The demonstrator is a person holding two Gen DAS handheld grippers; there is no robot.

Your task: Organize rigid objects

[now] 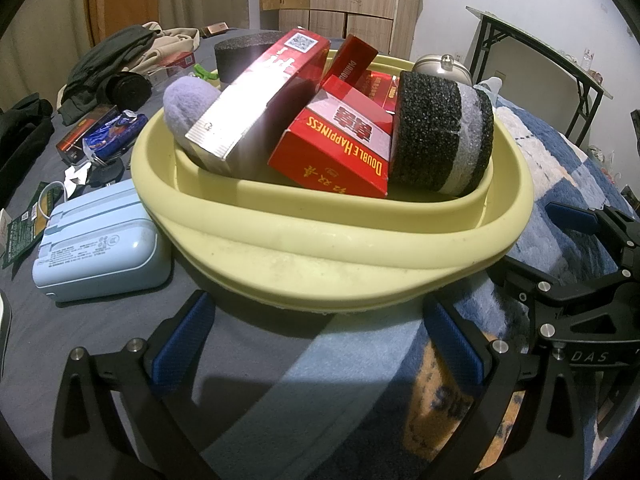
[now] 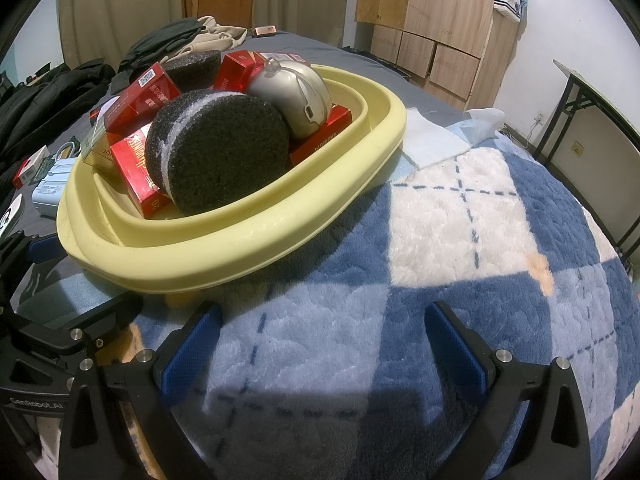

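A pale yellow basin (image 1: pixel 320 248) (image 2: pixel 224 256) sits on the bed. It holds red cigarette boxes (image 1: pixel 340 148) (image 2: pixel 136 168), a long red and silver carton (image 1: pixel 256 96), a black and grey foam disc (image 1: pixel 440 132) (image 2: pixel 216 152) and a silver round case (image 2: pixel 296 96). My left gripper (image 1: pixel 316 344) stands open just in front of the basin's near rim, nothing between its fingers. Over the plaid blanket, right of the basin, my right gripper (image 2: pixel 320 344) is open and empty too. The right gripper's body (image 1: pixel 580 280) shows at the right edge of the left wrist view.
A light blue power bank (image 1: pixel 100 240) lies left of the basin. Beyond it are a snack packet (image 1: pixel 116 136), a small red box (image 1: pixel 80 140), keys and dark clothes (image 1: pixel 108 64). A blue and white fleece blanket (image 2: pixel 460 220) covers the right side. A folding table (image 2: pixel 600 128) stands at far right.
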